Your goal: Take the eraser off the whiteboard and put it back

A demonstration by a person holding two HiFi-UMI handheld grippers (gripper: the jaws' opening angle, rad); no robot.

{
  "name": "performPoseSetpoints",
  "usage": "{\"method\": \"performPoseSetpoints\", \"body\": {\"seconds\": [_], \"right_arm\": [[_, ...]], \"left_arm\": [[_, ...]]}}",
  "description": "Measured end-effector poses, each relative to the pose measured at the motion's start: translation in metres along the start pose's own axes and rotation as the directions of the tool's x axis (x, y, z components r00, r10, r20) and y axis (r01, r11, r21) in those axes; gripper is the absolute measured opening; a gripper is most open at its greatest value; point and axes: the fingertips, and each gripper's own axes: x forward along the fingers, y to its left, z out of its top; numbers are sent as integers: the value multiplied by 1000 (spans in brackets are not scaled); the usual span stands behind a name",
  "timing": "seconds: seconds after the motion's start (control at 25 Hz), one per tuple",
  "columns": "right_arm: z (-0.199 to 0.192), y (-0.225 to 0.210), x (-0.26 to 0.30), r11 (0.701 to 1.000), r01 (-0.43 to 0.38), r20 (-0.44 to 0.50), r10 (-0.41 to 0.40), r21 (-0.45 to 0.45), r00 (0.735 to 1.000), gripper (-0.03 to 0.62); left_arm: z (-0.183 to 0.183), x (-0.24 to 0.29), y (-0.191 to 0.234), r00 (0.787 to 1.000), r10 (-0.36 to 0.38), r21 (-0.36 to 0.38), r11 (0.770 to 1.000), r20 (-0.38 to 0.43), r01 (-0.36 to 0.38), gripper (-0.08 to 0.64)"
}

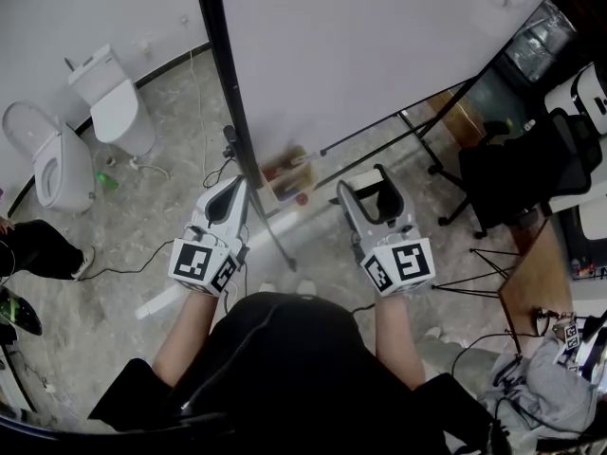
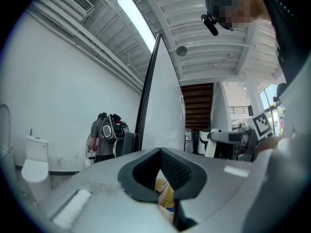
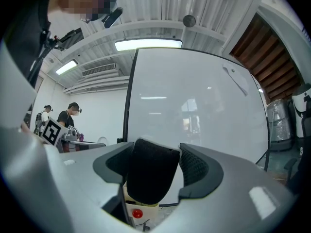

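Observation:
The black eraser (image 3: 150, 176) stands upright between the jaws of my right gripper (image 3: 156, 161), and both pads press its sides. In the head view the eraser (image 1: 388, 193) shows as a dark block in my right gripper (image 1: 366, 188), a short way in front of the whiteboard (image 1: 379, 45). The white board surface (image 3: 199, 106) fills the right gripper view. My left gripper (image 1: 231, 190) is held level beside the board's black left edge (image 2: 148, 96). Seen along its own jaws, my left gripper (image 2: 164, 178) has them together with nothing held.
A small box of markers (image 1: 285, 172) sits at the foot of the board's black stand (image 1: 237, 131). Two white toilets (image 1: 114, 102) stand at the left, with cables across the floor. At the right are a black office chair (image 1: 526, 173) and a wooden table (image 1: 541, 275).

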Motion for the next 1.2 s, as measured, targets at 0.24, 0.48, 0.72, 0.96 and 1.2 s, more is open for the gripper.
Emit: {"method": "performPoseSetpoints", "body": {"seconds": [0.24, 0.48, 0.72, 0.96, 1.2], "right_arm": [[-3, 2, 11, 1000, -14, 0, 14, 8, 1000, 299], [-12, 4, 24, 999, -32, -13, 32, 21, 999, 299], [-19, 11, 36, 998, -54, -26, 54, 31, 998, 299], [-29, 14, 49, 997, -64, -46, 66, 37, 997, 299], [-45, 17, 58, 997, -62, -55, 65, 55, 996, 299]], "left_arm": [[0, -3, -1, 1000, 0, 2, 1000, 1, 0, 3], [-2, -9, 2, 1000, 15, 0, 1000, -8, -15, 3], [-3, -18, 10, 999, 41, -2, 999, -13, -42, 3], [-1, -22, 19, 998, 62, -4, 998, -15, -62, 3], [-2, -28, 23, 998, 69, -11, 998, -10, -69, 3]]}}
